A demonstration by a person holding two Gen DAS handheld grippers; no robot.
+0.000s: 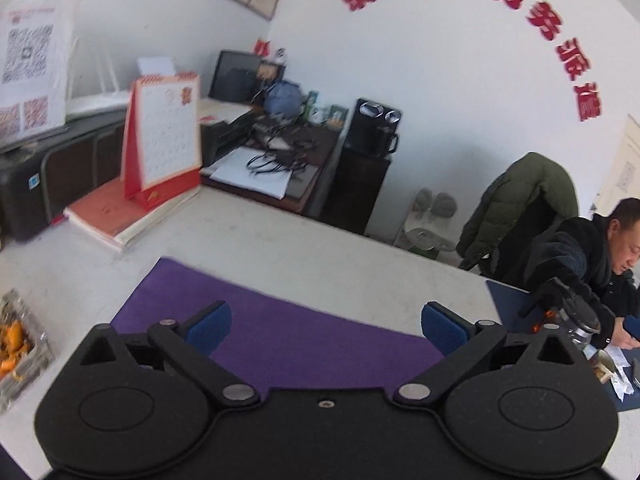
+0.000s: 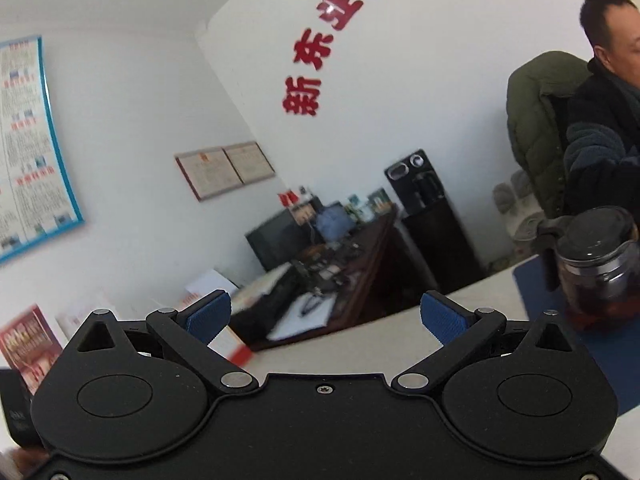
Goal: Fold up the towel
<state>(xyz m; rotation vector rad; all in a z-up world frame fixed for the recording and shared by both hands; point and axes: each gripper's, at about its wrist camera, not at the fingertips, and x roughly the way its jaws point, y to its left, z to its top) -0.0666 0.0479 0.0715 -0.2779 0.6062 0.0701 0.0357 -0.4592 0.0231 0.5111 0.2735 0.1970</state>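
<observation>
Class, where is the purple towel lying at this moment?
In the left wrist view, the purple towel lies flat on the white table, below the open left gripper, right of the orange snack bag.

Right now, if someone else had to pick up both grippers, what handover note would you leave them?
Left gripper: open, holding nothing, above the purple towel.
Right gripper: open, holding nothing, pointed up toward the room; the towel does not show in its view.
Towel: lies flat on the white table, its far edge straight. Whether it has already been folded once cannot be told.
Nearby: a glass teapot on a blue mat to the right, a desk calendar to the left, a seated person at the far right.
Left to do: grip the towel's edge and make the fold.
</observation>
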